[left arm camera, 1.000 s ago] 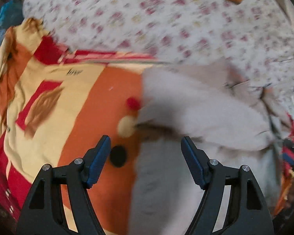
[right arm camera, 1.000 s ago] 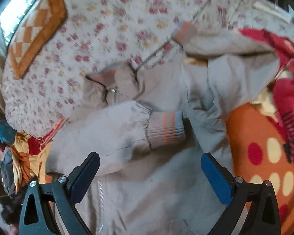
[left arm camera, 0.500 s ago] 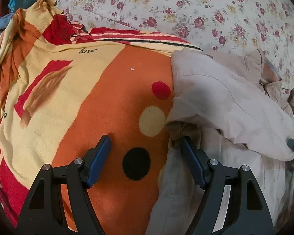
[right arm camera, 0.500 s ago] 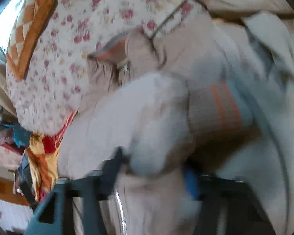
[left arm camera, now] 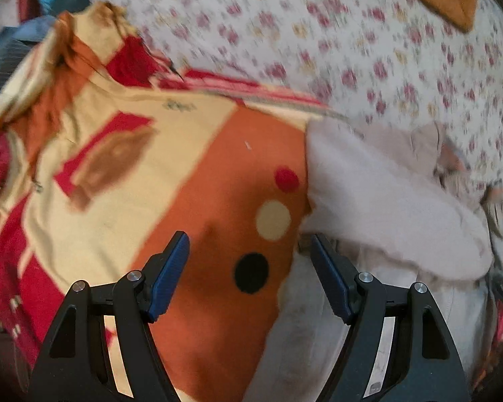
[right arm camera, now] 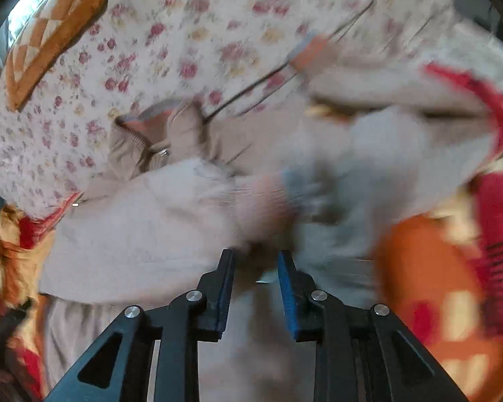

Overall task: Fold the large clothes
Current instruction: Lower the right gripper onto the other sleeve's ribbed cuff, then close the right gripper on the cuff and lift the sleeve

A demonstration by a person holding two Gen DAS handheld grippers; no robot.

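Observation:
A beige zip jacket [left arm camera: 379, 207] lies on a bed, partly on an orange patterned blanket [left arm camera: 218, 181]. In the right wrist view the jacket [right arm camera: 144, 234] has one sleeve laid across its body, and the ribbed cuff [right arm camera: 261, 211] reaches down to my right gripper [right arm camera: 256, 258], whose jaws are shut on the cuff. The view is blurred. My left gripper [left arm camera: 249, 251] is open and empty, hovering over the blanket at the jacket's left edge, its right finger beside the jacket's side.
A floral quilt [left arm camera: 352, 33] covers the far half of the bed, with an orange checked pillow [right arm camera: 50, 30] beyond it. Crumpled clothes [left arm camera: 3, 50] lie at the far left. The blanket continues on the right in the right wrist view [right arm camera: 429, 274].
My right gripper went from wide open above the jacket to closed on the sleeve cuff. My left gripper shifted left off the jacket onto the blanket and stayed open.

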